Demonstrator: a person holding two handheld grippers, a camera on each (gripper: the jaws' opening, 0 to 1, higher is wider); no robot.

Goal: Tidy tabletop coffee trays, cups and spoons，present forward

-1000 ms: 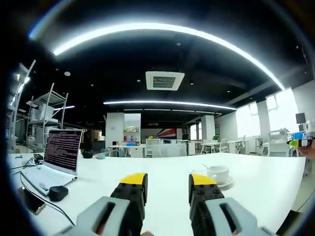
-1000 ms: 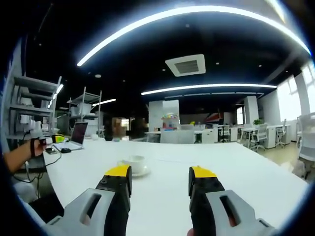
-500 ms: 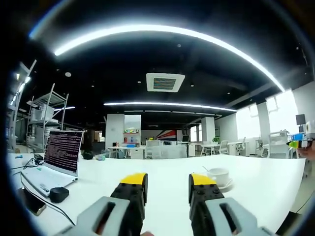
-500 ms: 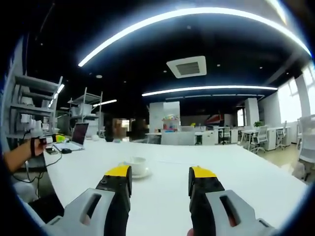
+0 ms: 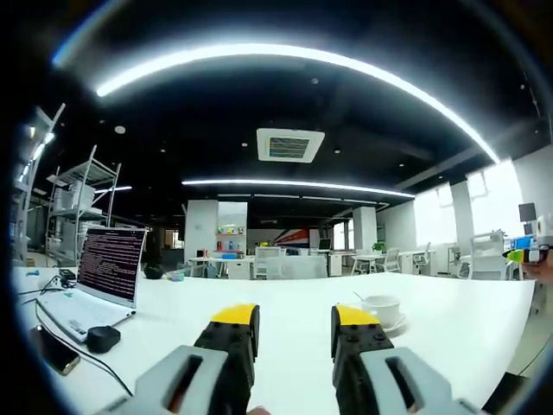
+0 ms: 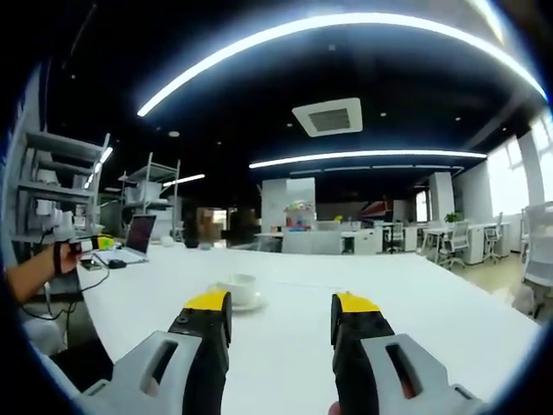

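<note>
A white coffee cup (image 5: 383, 307) on a white saucer (image 5: 393, 325) stands on the white table (image 5: 173, 316), with a spoon handle rising at its left. It sits just right of my left gripper (image 5: 294, 318), which is open and holds nothing. In the right gripper view the same cup (image 6: 238, 288) and saucer (image 6: 251, 304) lie just beyond the left jaw of my right gripper (image 6: 281, 307), also open and holding nothing. The other gripper (image 6: 82, 246) appears at the far left in a person's hand, and the right gripper (image 5: 529, 251) appears at the far right of the left gripper view.
An open laptop (image 5: 108, 268) stands at the left of the table with a black mouse (image 5: 102, 339), a phone (image 5: 54, 356) and cables. Metal shelving (image 5: 73, 207) stands behind. Office desks and chairs (image 6: 458, 238) fill the background.
</note>
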